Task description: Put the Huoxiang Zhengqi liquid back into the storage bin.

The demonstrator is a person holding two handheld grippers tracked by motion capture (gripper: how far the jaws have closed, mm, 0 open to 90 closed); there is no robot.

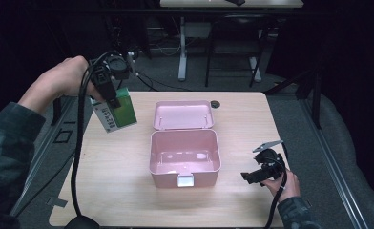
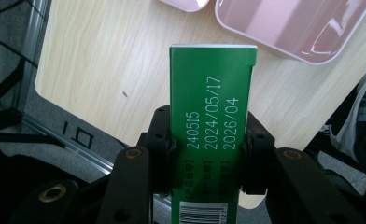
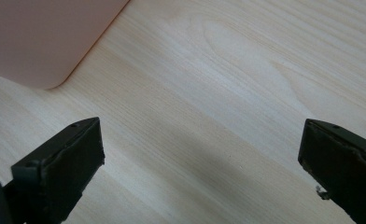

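Observation:
A green carton [image 1: 119, 110] with white printed sides hangs in the air over the table's left part, held by my left gripper [image 1: 109, 98]. In the left gripper view the carton [image 2: 212, 116] shows printed dates, and both black pads press its sides, so the left gripper [image 2: 210, 144] is shut on it. A pink box [image 1: 185, 157] stands open in the middle of the table, its lid [image 1: 183, 114] tilted back; its rim [image 2: 293, 32] lies beyond the carton. My right gripper [image 1: 252, 177] rests low at the table's right, jaws wide apart [image 3: 204, 158] with bare wood between them.
The light wooden table [image 1: 113, 186] has a small dark round object [image 1: 215, 103] near its far edge. A pink corner of the box [image 3: 41, 37] lies ahead of the right gripper. Dark floor, table legs and cables surround the table.

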